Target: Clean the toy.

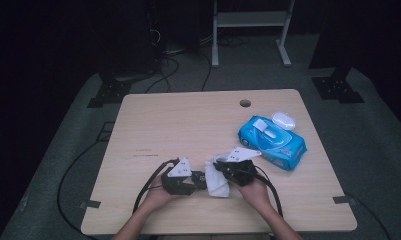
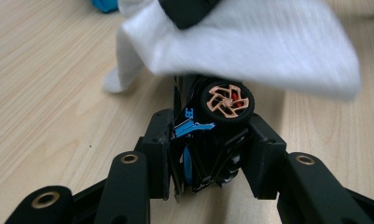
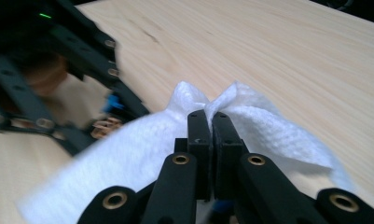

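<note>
- The high view looks forward and down from above the person's side of the counter [image 1: 198, 120], far enough back to take in the whole top and the dark floor around it (forearms enter at the bottom edge).
- The left gripper view rides on the left hand-held gripper [image 2: 208, 154], low over the counter and looking along its jaws, very close to the toy car [image 2: 217, 135] between them.
- The right gripper view rides on the right hand-held gripper [image 3: 211, 135], equally close, facing across the wood.
- All three share the white wipe [image 1: 219, 184] [image 2: 250, 46] [image 3: 142, 154]; the right view also catches the left gripper.
</note>
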